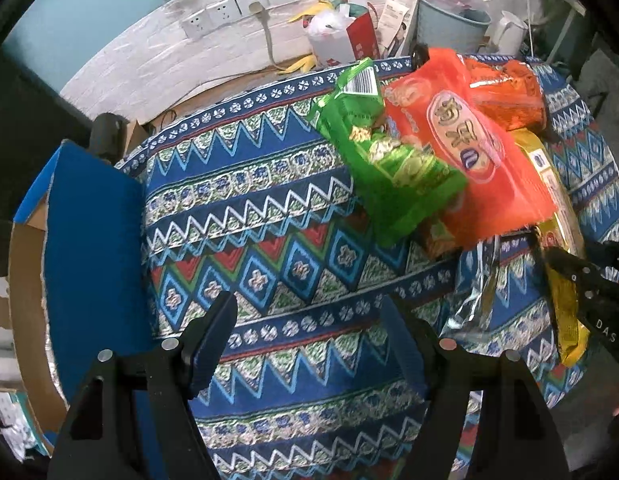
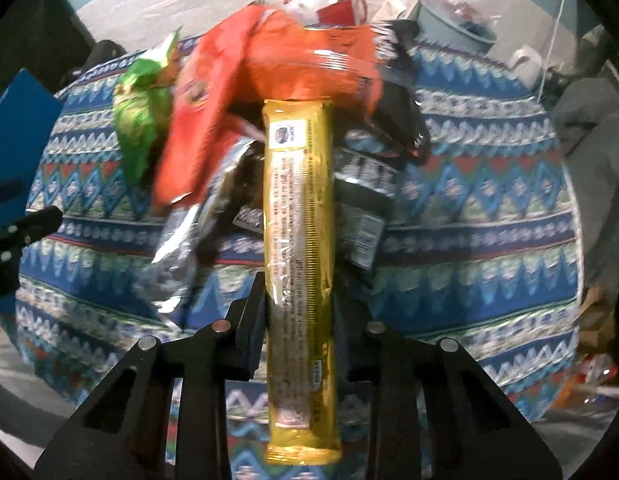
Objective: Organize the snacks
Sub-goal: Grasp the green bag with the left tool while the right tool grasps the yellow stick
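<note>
So the surface (image 1: 293,216) was covered in a busy blue, green and red zigzag cloth, pushed up near a whitewashed wall with a row of sockets (image 1: 233,10) and one cable plugged in. Behind the far edge sat a pale blue bucket (image 1: 449,26), a white kettle (image 1: 505,32) and a red-and-white bag (image 1: 349,36) stuffed with junk. My right claw (image 2: 297,300) was clamped on a long gold snack packet (image 2: 299,240), both pads pressed against its sides near the lower half, the packet pointing straight out toward the pile. My left claw (image 1: 309,320) was wide open with nothing in it, hanging over a bare patch of cloth. The rest of the snacks were heaped toward the far side: a green bag (image 1: 385,152) leaning against a big orange-red bag (image 1: 469,152), a darker orange pack (image 1: 509,92) behind those, and a crinkly silver wrapper (image 1: 475,292) lying just beside the gold packet. From the right wrist view there were also some dark packets (image 2: 365,184) under and beside the gold one, but it was too blurry to read them. Off to my left, a blue cardboard box (image 1: 93,248) stood with its flap up at the edge of the surface.
</note>
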A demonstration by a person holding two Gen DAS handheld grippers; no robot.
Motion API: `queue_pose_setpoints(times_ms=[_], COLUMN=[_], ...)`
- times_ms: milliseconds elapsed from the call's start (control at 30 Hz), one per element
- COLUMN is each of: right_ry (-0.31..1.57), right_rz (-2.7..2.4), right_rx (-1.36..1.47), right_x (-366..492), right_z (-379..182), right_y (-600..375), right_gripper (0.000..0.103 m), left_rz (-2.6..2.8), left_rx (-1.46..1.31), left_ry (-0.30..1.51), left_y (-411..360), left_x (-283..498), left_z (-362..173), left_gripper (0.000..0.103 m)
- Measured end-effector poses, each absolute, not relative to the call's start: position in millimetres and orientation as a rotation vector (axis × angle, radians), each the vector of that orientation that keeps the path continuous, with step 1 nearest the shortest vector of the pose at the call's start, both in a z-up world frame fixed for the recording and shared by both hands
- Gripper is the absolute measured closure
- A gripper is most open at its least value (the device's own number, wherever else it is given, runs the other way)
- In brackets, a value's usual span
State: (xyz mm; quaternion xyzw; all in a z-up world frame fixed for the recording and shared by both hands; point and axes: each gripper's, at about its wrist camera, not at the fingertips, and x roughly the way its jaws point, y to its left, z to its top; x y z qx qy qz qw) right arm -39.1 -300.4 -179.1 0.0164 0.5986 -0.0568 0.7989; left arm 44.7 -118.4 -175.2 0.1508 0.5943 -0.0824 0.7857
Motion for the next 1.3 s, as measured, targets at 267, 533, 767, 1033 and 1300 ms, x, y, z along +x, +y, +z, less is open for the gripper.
queue_pose_setpoints(times_ms=[267, 533, 767, 1033, 1300], right_ry=[1.28, 1.281, 1.237, 1.2, 1.16], right_rz=[-0.133, -0.121, -0.114, -0.132, -0.116], right_rx=[0.029, 0.014, 0.067, 0.113, 0.105], right_x=[-35, -26, -35, -27, -28], right_z=[-183, -203, -178, -163, -146], right_y=[-323, -317, -332, -347, -337], right_gripper=[0.069, 0.073, 0.073, 0.073, 0.073], left_rz=[-0.164, -0.146, -0.144, -0.144, -0.119], left_rx=[0.208, 0.102, 0.01, -0.103, -0.104], left_ry=[1.303, 1.306, 1.292, 1.301, 1.229], left_y=[-124, -126, -126, -126, -125], left_x=[69, 96, 119, 132, 137], left_z=[-174, -178, -183, -191, -181], left_gripper=[0.027, 0.026, 0.02, 0.018, 0.018])
